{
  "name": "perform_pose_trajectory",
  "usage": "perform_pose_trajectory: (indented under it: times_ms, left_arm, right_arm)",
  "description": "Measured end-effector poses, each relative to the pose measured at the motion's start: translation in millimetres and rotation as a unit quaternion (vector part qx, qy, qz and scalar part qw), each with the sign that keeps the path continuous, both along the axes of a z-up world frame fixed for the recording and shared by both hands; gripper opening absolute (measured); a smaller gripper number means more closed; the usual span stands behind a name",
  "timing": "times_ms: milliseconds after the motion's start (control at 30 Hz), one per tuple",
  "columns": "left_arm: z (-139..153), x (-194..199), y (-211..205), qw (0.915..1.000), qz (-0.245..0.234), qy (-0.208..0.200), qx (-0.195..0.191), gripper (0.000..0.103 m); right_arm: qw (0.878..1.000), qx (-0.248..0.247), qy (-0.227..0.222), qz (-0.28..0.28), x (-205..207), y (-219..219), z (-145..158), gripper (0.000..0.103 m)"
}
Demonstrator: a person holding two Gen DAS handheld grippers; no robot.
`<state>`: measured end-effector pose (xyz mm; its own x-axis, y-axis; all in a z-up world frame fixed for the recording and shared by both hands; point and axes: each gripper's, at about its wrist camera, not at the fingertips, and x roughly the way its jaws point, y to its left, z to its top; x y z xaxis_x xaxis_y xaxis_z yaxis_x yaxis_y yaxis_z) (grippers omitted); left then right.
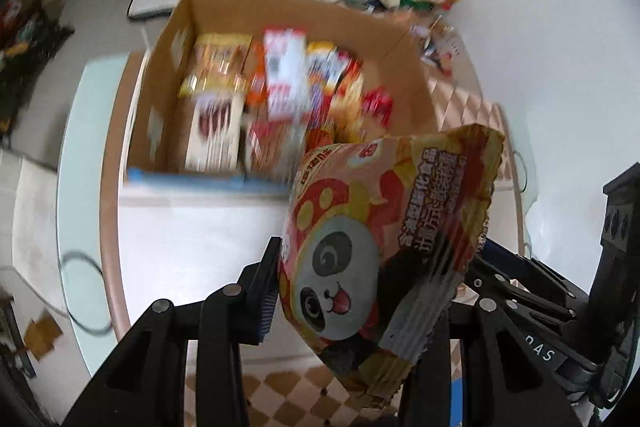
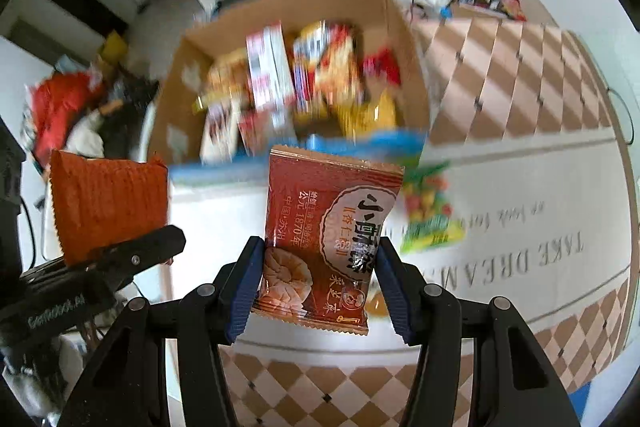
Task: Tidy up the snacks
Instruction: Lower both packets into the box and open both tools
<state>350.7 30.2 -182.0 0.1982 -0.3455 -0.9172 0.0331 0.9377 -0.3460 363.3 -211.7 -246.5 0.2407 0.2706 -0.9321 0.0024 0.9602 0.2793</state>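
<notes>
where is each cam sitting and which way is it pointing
Left wrist view: sits on the left gripper, looks along its fingers to the cardboard box; own fingers clamp the panda snack bag; the right gripper shows alongside.
Right wrist view: sits on the right gripper, faces the box too; own fingers clamp the red pastry packet; the left gripper shows alongside.
Shared: the box of snacks, the table, and the panda bag seen from behind.

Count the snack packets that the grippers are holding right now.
2. The left gripper clamps a panda snack bag; the right gripper clamps a red-brown pastry packet. Both hang in front of the cardboard box.
</notes>
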Motion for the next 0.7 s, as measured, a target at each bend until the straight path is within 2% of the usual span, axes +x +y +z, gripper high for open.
perform_pose_trajectory:
  times_ms: [133,267,500,700]
  left_arm:
    - [18,42,-3,0.9999,-0.010,-0.010,0.005,0.037]
    - [17,95,-4,0.9998,-0.017,0.002,0.008,0.037]
    - [-24,176,6,0.9973,-0.015,0.072,0.003,0.037]
    - [-67,221,9,0.9918,-0.018,0.126,0.013,0.037]
  right_arm:
    - [1.000,0.003,-0.020,-0.014,38,-15,21,0.058]
    - [1.000,0.001,-0.025,-0.018,81,-18,25,0.058]
    - [1.000,-0.007,0.007,-0.026,158,-12,-13,0.058]
    - [0.998,-0.020,0.045,-0.026,214,-2,-57,0.059]
